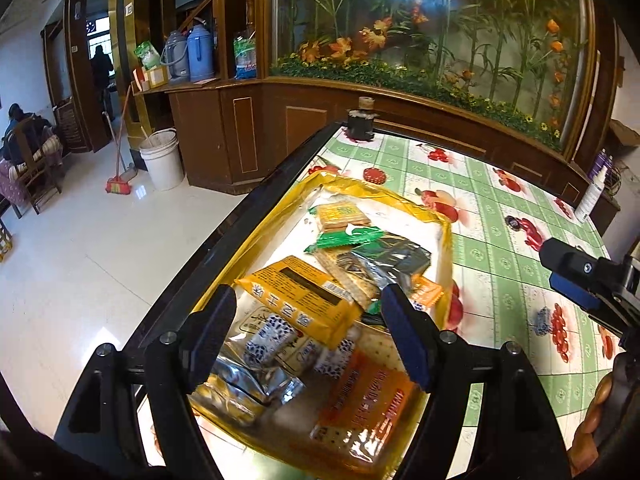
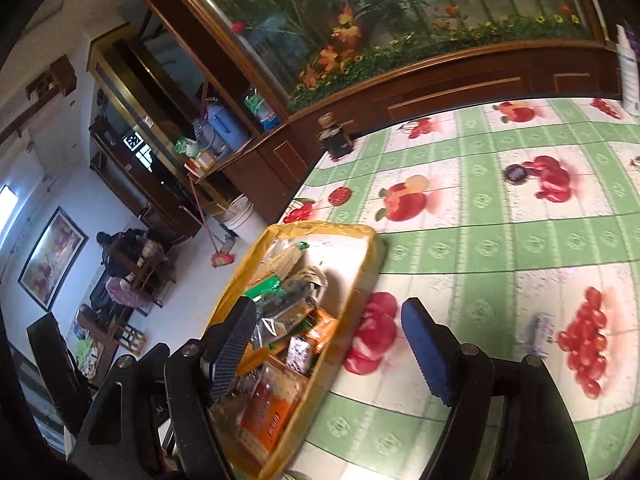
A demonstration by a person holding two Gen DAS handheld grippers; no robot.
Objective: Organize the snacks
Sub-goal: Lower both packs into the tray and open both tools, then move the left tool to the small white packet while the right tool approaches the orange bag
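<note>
Now, table edge (image 1: 224, 240): the yellow tray (image 1: 404, 196) sits right by it; a bump could tip it off.
Left gripper (image 1: 308, 336): over the tray, jaws apart, holding nothing.
Snacks (image 1: 304, 296): piled in the tray; could spill.
Right gripper (image 2: 328, 356): beside the tray, jaws apart, empty.

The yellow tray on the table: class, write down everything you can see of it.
The yellow tray is a shallow, rectangular box with a white floor and glossy yellow walls that look crumpled, like taped card. It lies flat on the fruit-print tablecloth at the table's left edge, beside the floor. It is heaped with snack packets: orange, yellow, green, dark and silver wrappers, some blue-and-white. The left claw hangs open above its near end.
</note>
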